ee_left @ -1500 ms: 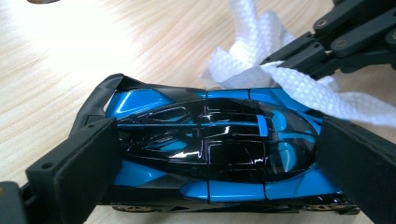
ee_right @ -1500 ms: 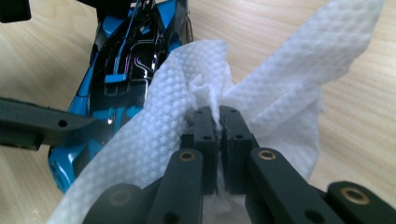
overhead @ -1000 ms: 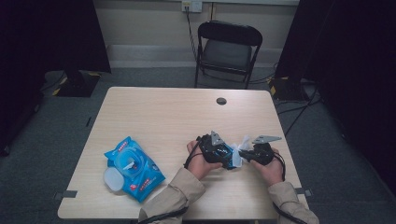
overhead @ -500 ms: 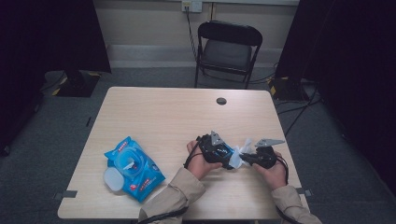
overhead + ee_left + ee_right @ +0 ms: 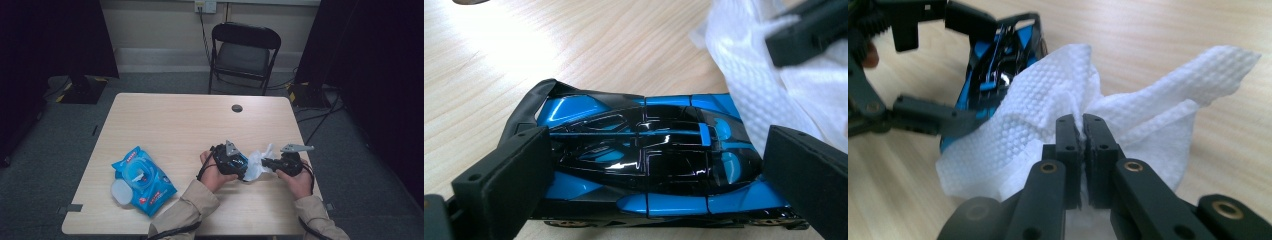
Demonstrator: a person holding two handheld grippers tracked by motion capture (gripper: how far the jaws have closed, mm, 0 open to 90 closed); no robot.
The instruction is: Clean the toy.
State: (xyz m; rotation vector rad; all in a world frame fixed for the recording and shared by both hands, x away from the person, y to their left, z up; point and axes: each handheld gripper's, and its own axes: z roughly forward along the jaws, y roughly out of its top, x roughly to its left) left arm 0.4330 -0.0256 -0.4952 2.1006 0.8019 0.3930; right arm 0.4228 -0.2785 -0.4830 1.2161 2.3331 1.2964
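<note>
Item, toy car (image 5: pixel 649 165): clamped lengthwise in my left tongs (image 5: pixel 664 175) above the tabletop (image 5: pixel 175 125); right tongs (image 5: pixel 1081 131) pinched shut on wipe (image 5: pixel 1048 125) (rub gently, keeping car steady).

Our right hand-held gripper (image 5: pixel 266 163) has nudged its pinched white wipe (image 5: pixel 256 162) closer against the blue toy car (image 5: pixel 239 162).

Blue wipes pack (image 5: pixel 142 179), black folding chair (image 5: pixel 243 57)

high view looks down on the table (image 5: pixel 165 120) from afar — both gripper views sit close, sharing the toy car (image 5: pixel 649 160).
</note>
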